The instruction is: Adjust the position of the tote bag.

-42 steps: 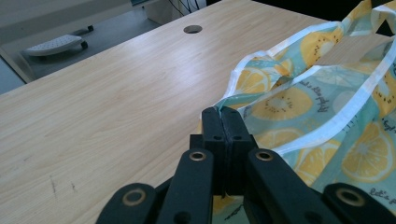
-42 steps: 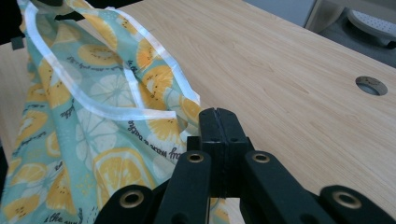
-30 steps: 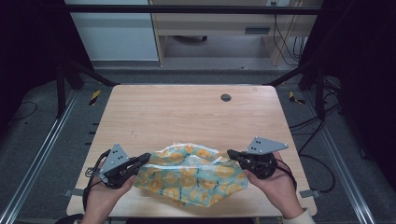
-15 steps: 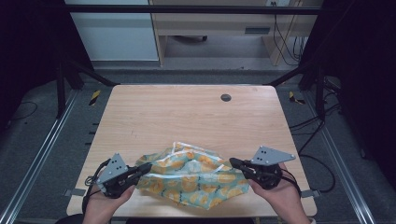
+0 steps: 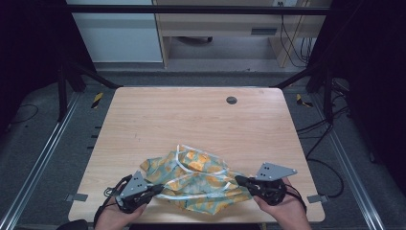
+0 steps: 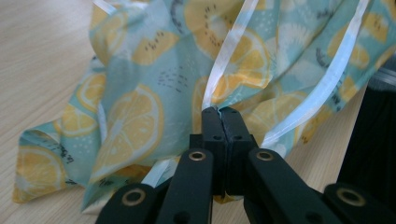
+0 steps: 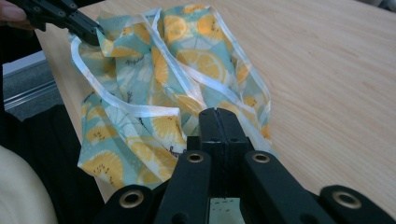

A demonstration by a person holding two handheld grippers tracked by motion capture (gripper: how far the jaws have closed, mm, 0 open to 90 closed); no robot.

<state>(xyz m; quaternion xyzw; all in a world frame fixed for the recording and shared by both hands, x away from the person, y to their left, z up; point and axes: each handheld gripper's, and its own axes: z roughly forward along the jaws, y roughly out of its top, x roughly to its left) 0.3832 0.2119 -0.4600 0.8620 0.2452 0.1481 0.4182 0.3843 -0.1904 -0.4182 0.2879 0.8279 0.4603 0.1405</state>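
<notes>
I see one piece of thin, limp fabric (image 5: 198,179), a cloth printed with yellow lemon slices on a pale teal ground and edged with a glossy white ribbon-like binding. It lies crumpled in soft folds on the near part of the wooden table (image 5: 201,120), close to the edge by my hands, bunched rather than flat.

My two grippers are both black, hard plastic with bolted linkages, and each carries a grey three-cornered plate on top. The left gripper (image 5: 152,190) sits at the cloth's left end, the right gripper (image 5: 238,180) at its right end, so the fabric stretches loosely between the two.

In the left gripper view, my jaws are pressed together with a pinch of the cloth (image 6: 154,93) caught at their tips, right where the white binding runs up from them. The rest of the fabric fans out beyond the jaws and rests on the pale, straight-grained wood.

In the right gripper view, my jaws are likewise clamped tight, with the cloth's (image 7: 159,88) edge gripped under their tips and the fabric spreading away ahead. At the far top left of that view the left gripper (image 7: 95,29) grips the opposite corner.

One small dark round grommet (image 5: 231,100) sits in the table's far half, well apart from the cloth.
</notes>
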